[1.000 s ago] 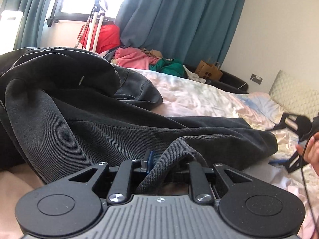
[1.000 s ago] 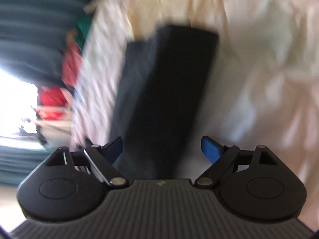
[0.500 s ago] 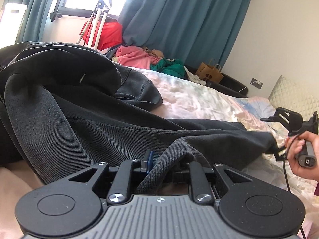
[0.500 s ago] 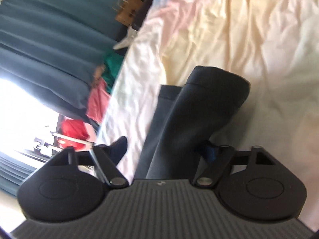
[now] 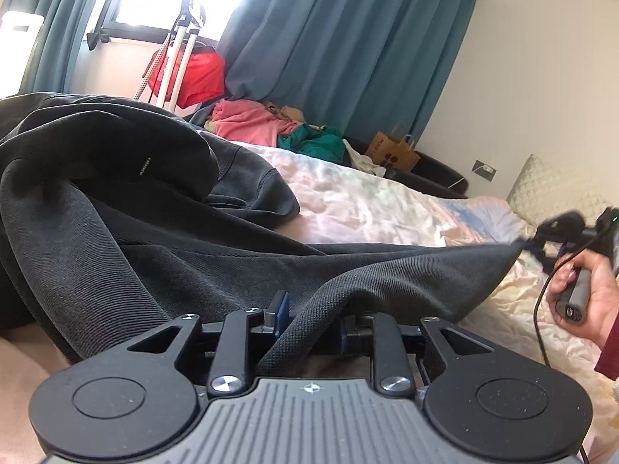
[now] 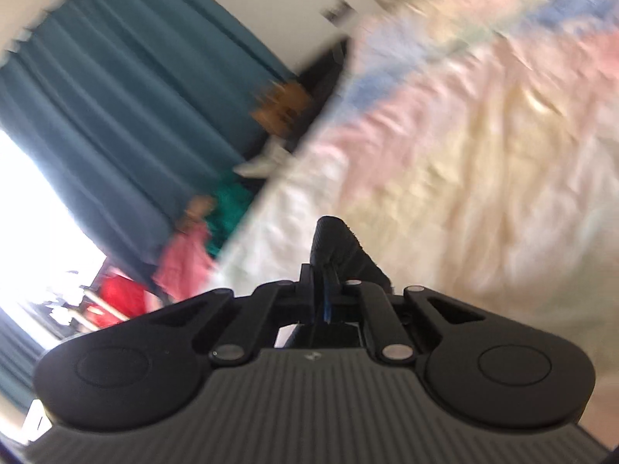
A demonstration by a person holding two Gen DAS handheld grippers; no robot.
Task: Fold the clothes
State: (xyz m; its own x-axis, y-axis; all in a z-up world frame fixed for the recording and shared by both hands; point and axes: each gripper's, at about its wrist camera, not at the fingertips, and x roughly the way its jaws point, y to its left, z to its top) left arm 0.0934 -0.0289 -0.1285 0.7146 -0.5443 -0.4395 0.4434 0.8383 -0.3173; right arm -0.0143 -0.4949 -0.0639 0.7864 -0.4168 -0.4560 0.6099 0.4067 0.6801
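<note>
A dark grey sweatshirt (image 5: 162,232) lies rumpled across the bed. My left gripper (image 5: 309,311) is shut on a ribbed edge of it close to the camera. In the left wrist view my right gripper (image 5: 530,245) shows at the far right, pinching the garment's far corner and pulling it taut above the sheet. In the right wrist view my right gripper (image 6: 327,270) is shut on a small fold of the dark fabric (image 6: 334,241); that view is blurred by motion.
The bed has a pale pastel sheet (image 5: 387,208) and a quilted pillow (image 5: 557,189) at the right. Pink and green clothes (image 5: 271,127) are heaped at the far side. A paper bag (image 5: 394,150), teal curtains and a red item by the window stand behind.
My right gripper went from open over the sleeve end to shut on it, then lifted and pulled it right, stretching the fabric. My left gripper kept its hold.
</note>
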